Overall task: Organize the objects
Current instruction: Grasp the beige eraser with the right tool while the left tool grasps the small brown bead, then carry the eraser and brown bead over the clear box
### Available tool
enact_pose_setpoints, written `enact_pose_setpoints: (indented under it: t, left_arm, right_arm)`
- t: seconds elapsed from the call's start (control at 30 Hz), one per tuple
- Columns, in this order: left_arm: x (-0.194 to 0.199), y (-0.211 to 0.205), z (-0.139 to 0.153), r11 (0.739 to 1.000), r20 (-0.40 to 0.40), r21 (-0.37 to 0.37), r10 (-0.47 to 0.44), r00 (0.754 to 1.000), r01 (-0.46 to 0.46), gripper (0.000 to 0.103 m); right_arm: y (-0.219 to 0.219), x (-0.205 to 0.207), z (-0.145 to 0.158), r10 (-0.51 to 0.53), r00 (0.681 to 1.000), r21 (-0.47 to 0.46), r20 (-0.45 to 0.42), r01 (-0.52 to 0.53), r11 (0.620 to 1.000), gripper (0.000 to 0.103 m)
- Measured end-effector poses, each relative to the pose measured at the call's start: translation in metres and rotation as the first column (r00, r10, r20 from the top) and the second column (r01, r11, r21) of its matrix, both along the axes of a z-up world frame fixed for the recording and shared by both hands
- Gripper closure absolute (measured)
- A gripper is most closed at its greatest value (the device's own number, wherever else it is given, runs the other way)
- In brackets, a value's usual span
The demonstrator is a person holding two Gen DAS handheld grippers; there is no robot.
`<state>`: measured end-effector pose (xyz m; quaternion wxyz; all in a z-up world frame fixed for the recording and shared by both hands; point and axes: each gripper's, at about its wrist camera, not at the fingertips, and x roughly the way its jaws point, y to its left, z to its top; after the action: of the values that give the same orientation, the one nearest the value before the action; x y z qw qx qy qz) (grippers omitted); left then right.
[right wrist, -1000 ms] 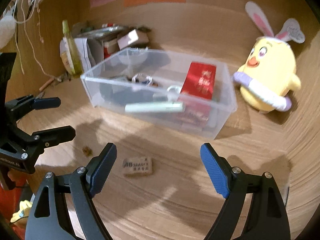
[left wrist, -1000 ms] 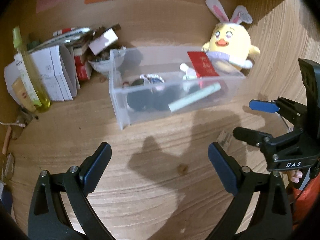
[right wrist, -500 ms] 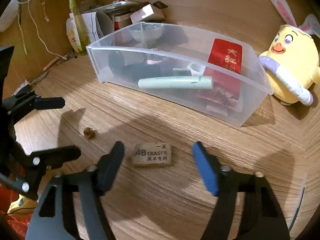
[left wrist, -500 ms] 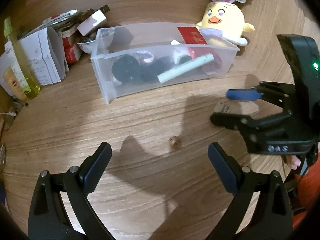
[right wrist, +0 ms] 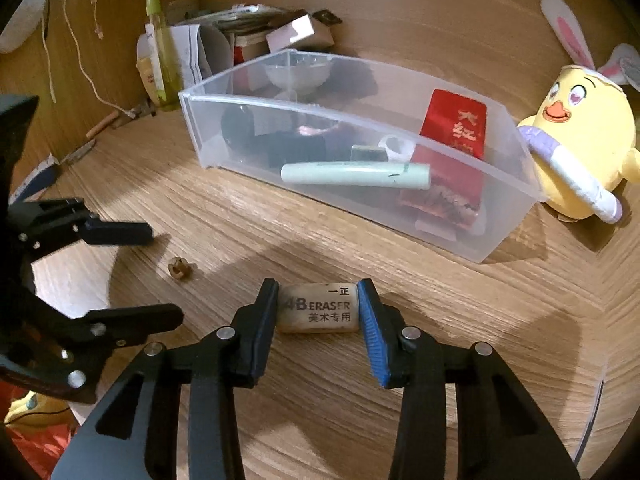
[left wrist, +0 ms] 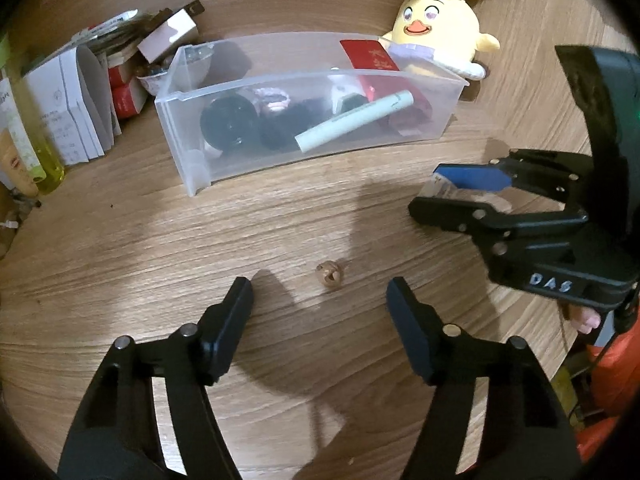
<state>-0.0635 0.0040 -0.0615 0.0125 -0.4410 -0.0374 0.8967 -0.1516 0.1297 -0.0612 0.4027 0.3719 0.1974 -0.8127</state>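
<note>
A worn white eraser (right wrist: 318, 308) lies on the wooden desk between the pads of my right gripper (right wrist: 318, 312), which touch both its ends; it also shows in the left wrist view (left wrist: 444, 189). My left gripper (left wrist: 320, 300) is open around a small brown bead (left wrist: 329, 275), which also shows in the right wrist view (right wrist: 179, 267). A clear plastic bin (right wrist: 500, 236) behind holds a pale green tube (right wrist: 356, 175), a red packet (right wrist: 454, 128) and dark items. The bin (left wrist: 192, 176) stands ahead in the left wrist view too.
A yellow plush chick (right wrist: 580, 148) sits right of the bin. Boxes, papers and a yellow-green bottle (right wrist: 162, 48) crowd the back left corner. Scissors and cords (right wrist: 80, 152) lie at the left. Wooden walls enclose the back and right.
My right gripper has dropped and closed its fingers onto the eraser. My left gripper has moved forward and lower, narrowing around the bead.
</note>
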Motion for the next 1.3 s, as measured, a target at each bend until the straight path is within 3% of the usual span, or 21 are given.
enact_pose_setpoints:
  t: [0.17,0.33,0.57,0.83,1.3]
  left_arm:
    - [-0.003,0.004,0.0,1.0,0.003,-0.018,-0.002,1.0,0.002,0.045]
    - [-0.01,0.001,0.003,1.0,0.015,0.018,0.007,1.0,-0.007,0.069]
    - [-0.014,0.001,0.002,1.0,0.016,0.013,0.013,1.0,-0.014,0.089]
    - [-0.019,0.003,0.004,1.0,0.003,0.008,0.019,1.0,-0.019,0.091]
    - [-0.01,-0.008,0.052,0.998,-0.156,0.02,0.063,0.986,-0.061,0.091]
  right_arm:
    - [0.008,0.002,0.007,-0.009,1.0,-0.035,-0.007,0.008,0.999,0.066]
    - [0.01,0.006,0.012,-0.004,1.0,-0.056,-0.023,0.002,0.998,0.066]
    - [0.011,0.012,0.015,0.009,0.999,-0.063,-0.044,-0.012,0.998,0.066]
    - [0.01,0.015,0.018,0.012,0.999,-0.077,-0.045,-0.015,0.997,0.066]
    - [0.019,0.015,0.044,-0.02,0.997,-0.139,-0.08,0.009,0.99,0.066]
